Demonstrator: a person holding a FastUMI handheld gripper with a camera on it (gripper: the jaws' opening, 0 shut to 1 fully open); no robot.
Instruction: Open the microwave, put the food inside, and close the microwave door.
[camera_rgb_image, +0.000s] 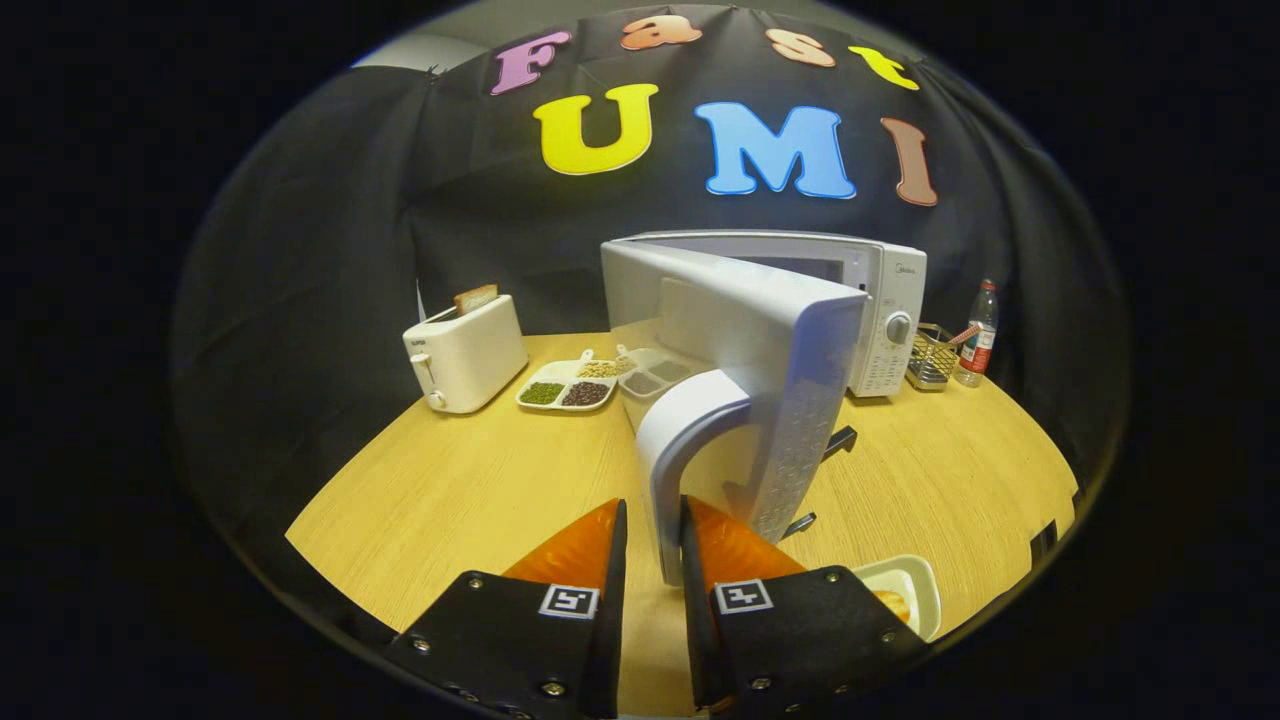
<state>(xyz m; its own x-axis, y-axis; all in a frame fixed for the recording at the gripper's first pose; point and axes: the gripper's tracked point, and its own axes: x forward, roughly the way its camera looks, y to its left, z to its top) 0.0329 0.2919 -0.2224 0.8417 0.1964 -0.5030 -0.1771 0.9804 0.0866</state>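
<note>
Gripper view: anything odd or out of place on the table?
Nothing stands out. The microwave door is swung open, its handle between the gripper fingers. Toaster and bottle stand upright; the divided tray shows no spill. A dish of food waits beside the fingers.

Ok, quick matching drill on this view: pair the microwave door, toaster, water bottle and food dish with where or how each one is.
1. microwave door
2. toaster
3. water bottle
4. food dish

A. beside the wire basket
B. swung open, handle between the gripper fingers
C. by the compartment tray
D. just beside the fingers

Pairs: 1-B, 2-C, 3-A, 4-D
</note>
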